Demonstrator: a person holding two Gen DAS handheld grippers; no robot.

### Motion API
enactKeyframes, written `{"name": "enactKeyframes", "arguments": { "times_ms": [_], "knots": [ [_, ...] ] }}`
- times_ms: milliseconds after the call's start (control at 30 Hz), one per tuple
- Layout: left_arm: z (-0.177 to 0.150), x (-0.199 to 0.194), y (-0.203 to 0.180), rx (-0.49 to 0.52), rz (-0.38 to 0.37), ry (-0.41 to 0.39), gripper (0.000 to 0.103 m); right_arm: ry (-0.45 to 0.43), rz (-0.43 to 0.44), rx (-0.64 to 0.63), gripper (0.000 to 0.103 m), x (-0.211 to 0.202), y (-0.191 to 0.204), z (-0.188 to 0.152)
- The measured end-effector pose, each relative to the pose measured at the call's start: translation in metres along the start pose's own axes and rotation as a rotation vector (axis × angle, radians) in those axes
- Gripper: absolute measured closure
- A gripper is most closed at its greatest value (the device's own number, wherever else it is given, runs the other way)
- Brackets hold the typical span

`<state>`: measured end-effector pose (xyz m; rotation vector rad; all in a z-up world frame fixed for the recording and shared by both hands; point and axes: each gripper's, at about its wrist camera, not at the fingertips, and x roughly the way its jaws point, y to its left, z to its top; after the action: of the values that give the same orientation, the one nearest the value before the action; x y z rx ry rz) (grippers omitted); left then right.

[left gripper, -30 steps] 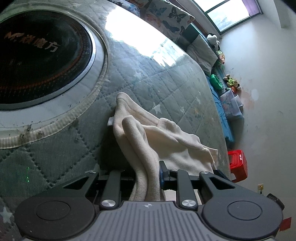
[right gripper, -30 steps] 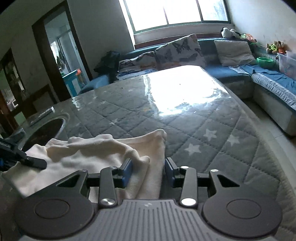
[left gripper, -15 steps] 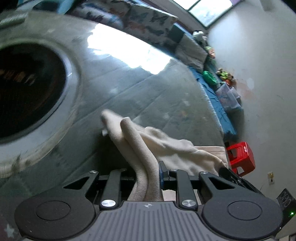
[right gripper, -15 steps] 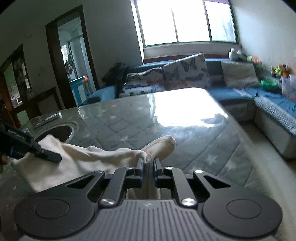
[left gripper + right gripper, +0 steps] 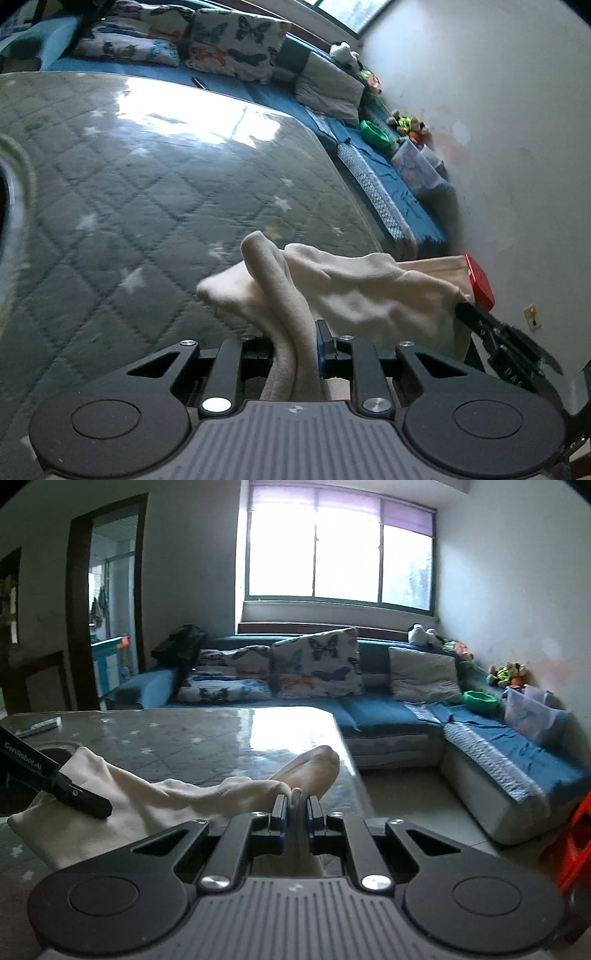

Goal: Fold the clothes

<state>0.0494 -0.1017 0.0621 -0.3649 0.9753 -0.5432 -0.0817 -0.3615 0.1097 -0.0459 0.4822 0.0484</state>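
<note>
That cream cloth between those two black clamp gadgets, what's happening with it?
A person is folding laundry with a handheld gripper in each hand. The left gripper has its jaws clamped on a bunched edge of the cream cloth, and the right gripper, whose jaws have just been closing, pinches another part of it. The cloth hangs stretched between them over the quilted star-patterned table, and no fold is made yet.

White lettering "CenRobot.AI" on black body of left tongs [image 5: 55, 781], seen in right wrist view. Partial letters on right tongs [image 5: 502, 339], unreadable.
</note>
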Motion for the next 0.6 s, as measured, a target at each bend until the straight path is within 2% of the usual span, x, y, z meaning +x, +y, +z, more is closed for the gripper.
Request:
{"name": "enactKeyframes", "arguments": {
  "times_ms": [100, 300, 400, 467, 533, 600],
  "knots": [
    [0.006, 0.008, -0.010, 0.022, 0.015, -0.005, 0.082, -0.010, -0.025, -0.005, 0.101, 0.004, -0.007, 0.006],
    [0.008, 0.026, -0.016, 0.043, 0.050, 0.022, 0.082, 0.003, -0.022, 0.041, 0.100, 0.017, -0.023, 0.009],
    [0.005, 0.025, -0.010, 0.041, 0.062, 0.028, 0.082, 0.044, -0.012, 0.056, 0.096, 0.029, -0.028, -0.005],
    [0.005, 0.026, -0.005, 0.030, 0.072, 0.035, 0.082, 0.076, -0.006, 0.070, 0.089, 0.038, -0.030, -0.015],
    [0.004, 0.028, 0.000, 0.020, 0.083, 0.043, 0.082, 0.117, 0.011, 0.097, 0.078, 0.047, -0.033, -0.026],
    [0.003, 0.031, 0.003, 0.018, 0.093, 0.050, 0.081, 0.150, 0.016, 0.118, 0.072, 0.056, -0.034, -0.036]
  ]
}}
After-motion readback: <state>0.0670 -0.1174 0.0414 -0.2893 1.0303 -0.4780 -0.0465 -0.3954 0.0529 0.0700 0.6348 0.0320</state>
